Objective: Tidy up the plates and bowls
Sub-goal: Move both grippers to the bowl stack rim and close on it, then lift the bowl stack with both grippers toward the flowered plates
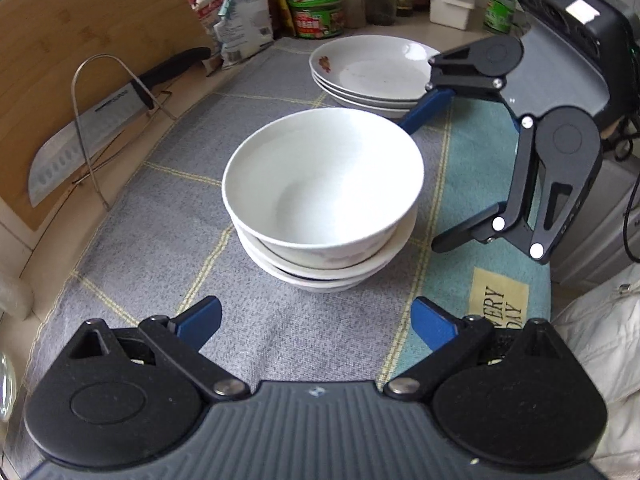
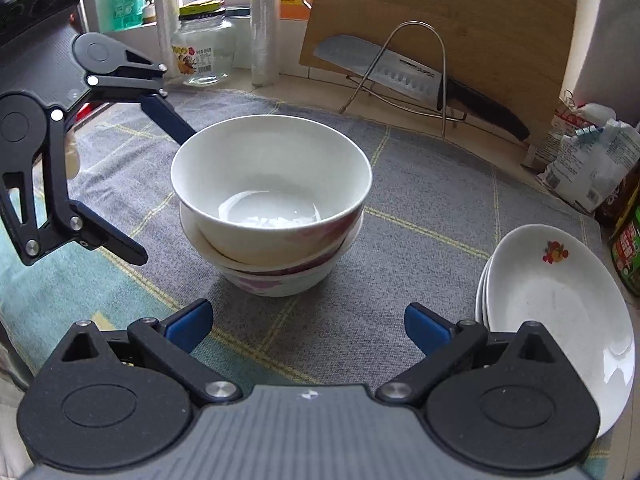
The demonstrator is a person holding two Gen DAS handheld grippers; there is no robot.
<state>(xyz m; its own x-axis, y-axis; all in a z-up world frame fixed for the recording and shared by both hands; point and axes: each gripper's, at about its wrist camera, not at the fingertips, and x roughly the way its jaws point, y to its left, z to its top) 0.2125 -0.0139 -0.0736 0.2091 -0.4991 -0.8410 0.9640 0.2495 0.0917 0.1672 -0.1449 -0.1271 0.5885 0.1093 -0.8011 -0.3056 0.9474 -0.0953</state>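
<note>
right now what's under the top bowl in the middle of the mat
The top bowl sits nested in a stack of other white bowls, at least two by their rims, resting on the grey mat. Their insides are covered, so I cannot tell whether anything lies between them.

Bowls [image 1: 323, 184]: white, glossy inside; the lower ones in the stack carry a pink-red floral print on the outside [image 2: 276, 280].

Plates [image 1: 370, 68]: white, each with a small red-and-orange fruit motif near the rim [image 2: 555, 251].

Cloth [image 1: 256, 320]: speckled grey weave crossed by thin pale-yellow grid lines; one side turns teal, with a cream patch [image 1: 498, 304] lettered in black.

Left gripper [image 1: 316, 322] and right gripper [image 2: 308, 322]: black frames, grey ribbed bodies, blue finger pads.

Cutting board [image 2: 460, 12]: light brown wood grain.

Knife [image 2: 400, 74]: silver dimpled blade, black handle.

Tin [image 1: 316, 14]: green lid, red-and-green label.
</note>
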